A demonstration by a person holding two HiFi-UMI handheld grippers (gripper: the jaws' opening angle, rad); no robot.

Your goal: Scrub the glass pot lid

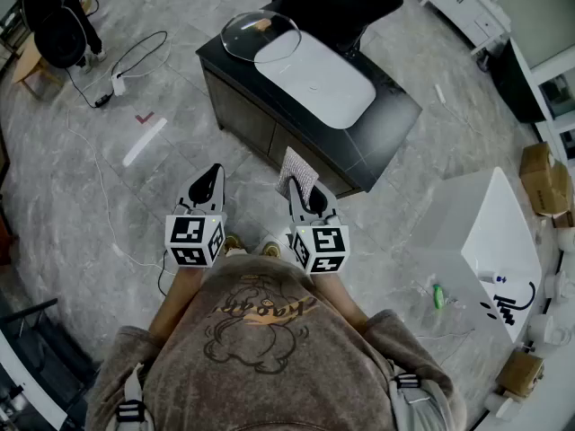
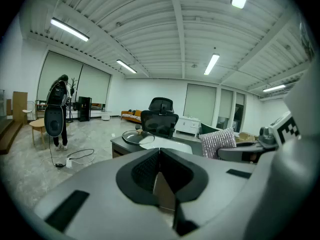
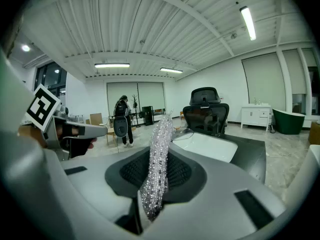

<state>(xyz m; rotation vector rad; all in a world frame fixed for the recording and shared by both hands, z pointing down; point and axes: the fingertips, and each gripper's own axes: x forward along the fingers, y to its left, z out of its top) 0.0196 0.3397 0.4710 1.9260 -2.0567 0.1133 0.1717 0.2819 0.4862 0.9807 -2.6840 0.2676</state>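
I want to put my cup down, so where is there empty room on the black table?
In the head view, the black table is bare at its right end, between the white tray and the table's edges, and along a narrow strip in front of the tray. The far left corner is crowded: the glass lid sits there, partly over the tray.

silver scrubber point(image 3: 156, 169), black desk point(image 1: 386, 124)
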